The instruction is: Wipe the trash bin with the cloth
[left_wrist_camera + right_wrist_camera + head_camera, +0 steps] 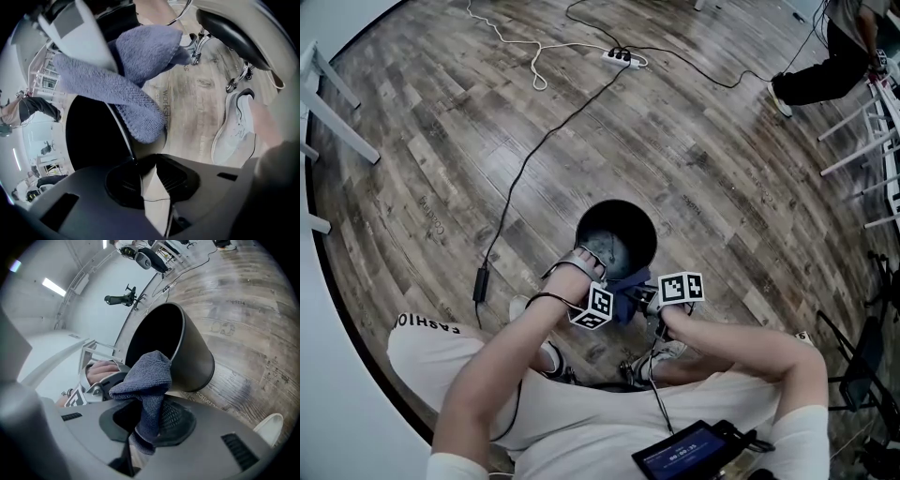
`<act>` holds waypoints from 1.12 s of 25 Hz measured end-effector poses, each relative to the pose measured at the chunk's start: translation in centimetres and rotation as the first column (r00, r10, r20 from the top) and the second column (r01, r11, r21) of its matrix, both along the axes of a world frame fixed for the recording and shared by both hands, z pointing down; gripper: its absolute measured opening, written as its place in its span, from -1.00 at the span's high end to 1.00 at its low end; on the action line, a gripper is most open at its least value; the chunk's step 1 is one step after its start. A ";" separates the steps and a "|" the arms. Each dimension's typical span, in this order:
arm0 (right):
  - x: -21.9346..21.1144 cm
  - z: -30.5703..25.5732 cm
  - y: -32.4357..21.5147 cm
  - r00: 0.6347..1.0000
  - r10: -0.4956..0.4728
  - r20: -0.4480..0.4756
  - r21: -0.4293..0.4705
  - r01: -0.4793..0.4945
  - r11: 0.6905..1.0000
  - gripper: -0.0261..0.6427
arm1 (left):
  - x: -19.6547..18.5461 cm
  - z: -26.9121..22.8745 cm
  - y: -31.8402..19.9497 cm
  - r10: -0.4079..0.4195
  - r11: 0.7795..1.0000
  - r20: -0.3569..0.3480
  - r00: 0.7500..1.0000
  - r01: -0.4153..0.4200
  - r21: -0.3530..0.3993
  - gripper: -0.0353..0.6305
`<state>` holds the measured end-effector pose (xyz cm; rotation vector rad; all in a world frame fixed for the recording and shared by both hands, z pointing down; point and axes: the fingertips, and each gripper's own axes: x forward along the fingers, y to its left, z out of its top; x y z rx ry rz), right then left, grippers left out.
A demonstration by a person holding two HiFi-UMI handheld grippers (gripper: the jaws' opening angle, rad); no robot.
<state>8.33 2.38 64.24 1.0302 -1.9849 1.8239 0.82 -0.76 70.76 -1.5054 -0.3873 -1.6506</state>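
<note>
Here, the right gripper (146, 425) is pinching the blue cloth (145, 376) between its jaws at the rim of the trash bin (194, 357), while the left gripper (144, 177) is clamping that rim with its jaws nearly together.

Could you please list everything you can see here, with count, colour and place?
trash bin: one, black, wood floor, centre
cloth: one, blue, by the bin's near rim
power strip: one, white, far floor
cables: at least two, black and white, across the floor
bystander: one, dark clothes, top right
shoes: two, white, near the bin
left tool: shut on the bin's rim
right tool: shut on the cloth
</note>
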 end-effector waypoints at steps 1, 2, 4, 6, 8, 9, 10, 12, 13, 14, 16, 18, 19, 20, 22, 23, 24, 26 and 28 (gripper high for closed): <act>0.0 0.3 -0.1 1.000 -0.009 -0.004 0.000 0.009 1.000 0.70 | 0.1 0.0 0.1 0.011 1.000 0.004 1.000 -0.011 0.002 0.65; 0.0 0.6 -0.2 1.000 -0.020 -0.009 0.001 0.020 1.000 0.70 | 0.0 0.0 0.2 0.019 1.000 0.008 1.000 -0.019 0.002 0.65; 0.1 1.5 -0.2 0.999 -0.032 -0.017 0.002 0.032 0.999 0.70 | -0.1 0.1 0.4 0.026 1.000 0.013 1.000 -0.026 -0.007 0.67; 0.4 2.8 -0.2 0.999 -0.036 -0.030 -0.002 0.036 0.999 0.70 | 0.0 0.2 0.6 0.028 1.000 0.015 0.999 -0.028 -0.014 0.68; 0.9 4.3 -0.2 0.998 -0.044 -0.044 -0.001 0.044 0.999 0.70 | 0.1 0.2 0.7 0.030 0.999 0.014 0.999 -0.030 -0.020 0.68; 1.1 5.2 -0.3 0.997 -0.052 -0.050 0.003 0.052 0.999 0.70 | 0.2 0.2 0.7 0.031 0.999 0.013 0.999 -0.030 -0.023 0.68; 1.3 6.1 -0.5 0.996 -0.063 -0.057 0.008 0.064 0.998 0.70 | 0.2 0.2 0.7 0.030 0.999 0.012 0.999 -0.030 -0.026 0.68; 1.6 8.3 -0.7 0.994 -0.089 -0.070 0.020 0.090 0.996 0.70 | 0.2 0.1 0.7 0.022 0.999 0.009 1.000 -0.021 -0.032 0.68; 1.9 9.5 -0.9 0.992 -0.096 -0.077 0.023 0.098 0.995 0.70 | 0.4 0.1 0.7 0.016 0.999 0.006 1.000 -0.015 -0.034 0.68; 2.3 10.7 -1.0 0.992 -0.097 -0.085 0.024 0.099 0.995 0.70 | 0.6 0.1 0.8 0.010 0.999 0.003 1.000 -0.010 -0.036 0.68; 3.1 13.0 -1.2 0.991 -0.089 -0.101 0.025 0.092 0.995 0.70 | 1.0 0.1 0.7 0.003 0.999 0.001 1.000 -0.003 -0.039 0.68; 3.6 15.2 -1.4 0.989 -0.081 -0.121 0.023 0.085 0.996 0.70 | 1.2 0.0 0.8 0.002 0.999 0.001 1.000 -0.002 -0.047 0.68; 3.9 16.3 -1.5 0.988 -0.079 -0.134 0.021 0.083 0.996 0.70 | 1.2 0.0 0.8 0.002 0.999 0.003 1.000 -0.002 -0.050 0.68; 4.1 17.4 -1.5 0.986 -0.078 -0.148 0.018 0.081 0.997 0.70 | 1.2 0.1 0.8 0.001 0.999 0.004 1.000 -0.001 -0.053 0.68; 4.4 19.3 -1.8 0.983 -0.071 -0.169 0.011 0.074 0.997 0.70 | 1.2 0.2 0.8 -0.001 0.998 0.009 1.000 0.002 -0.055 0.68; 4.6 20.1 -1.9 0.982 -0.066 -0.176 0.004 0.068 0.998 0.70 | 1.2 0.2 0.8 -0.003 0.998 0.010 1.000 0.003 -0.056 0.68; 4.7 20.9 -2.0 0.981 -0.061 -0.182 -0.007 0.061 0.998 0.70 | 1.3 0.3 0.8 -0.004 0.998 0.011 1.000 0.005 -0.057 0.68; 5.0 22.4 -1.9 0.980 -0.052 -0.192 -0.046 0.044 0.998 0.70 | 1.4 0.5 0.8 -0.007 0.998 0.011 1.000 0.008 -0.056 0.68; 5.2 23.5 -1.4 0.981 -0.036 -0.192 -0.102 0.017 0.995 0.70 | 1.4 0.5 0.8 -0.015 0.998 0.012 1.000 0.015 -0.058 0.68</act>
